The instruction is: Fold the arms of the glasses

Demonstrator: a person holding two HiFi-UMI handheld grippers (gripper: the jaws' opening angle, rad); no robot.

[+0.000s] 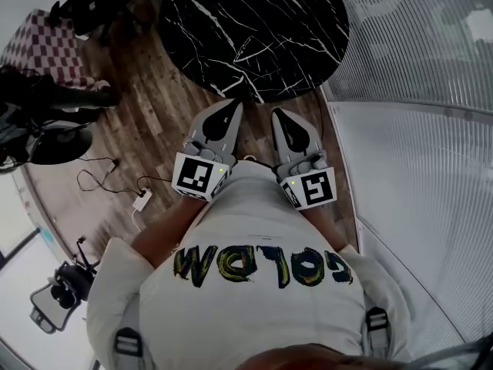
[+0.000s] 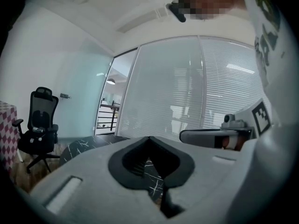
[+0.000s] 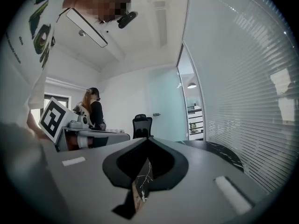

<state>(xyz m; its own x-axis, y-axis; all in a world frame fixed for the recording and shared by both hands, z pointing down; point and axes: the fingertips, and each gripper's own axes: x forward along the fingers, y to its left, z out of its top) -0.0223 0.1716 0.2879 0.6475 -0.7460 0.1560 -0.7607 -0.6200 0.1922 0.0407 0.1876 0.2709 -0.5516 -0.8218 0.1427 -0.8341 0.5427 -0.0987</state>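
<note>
**Q:** Head view, what do you log?

**A:** I hold both claws out in front of my chest, side by side, above the wooden floor (image 1: 154,122). My left claw (image 1: 229,108) is pressed together to a point, and my right claw (image 1: 279,116) is the same. Neither pinches anything. The tips are near the edge of the round black marble bench (image 1: 300,21). Blinds (image 1: 416,60) run along my right.

**Q:** And the glasses?

**A:** I cannot pick them out. Pale lines cross the bench top, and I cannot tell frame from marble vein.

**Q:** Left gripper view?

**A:** The jaws meet at the tips, and only marble shows through the gap behind them. My right claw sits alongside at the right, marker cube (image 2: 262,116) facing in. An office chair (image 2: 39,125) stands far left.

**Q:** Right gripper view?

**A:** The jaws are closed and hold nothing. The bench lies ahead to the right, beside the blinds. A person (image 3: 95,110) stands beyond my left claw, with an office chair by the far wall.
</note>
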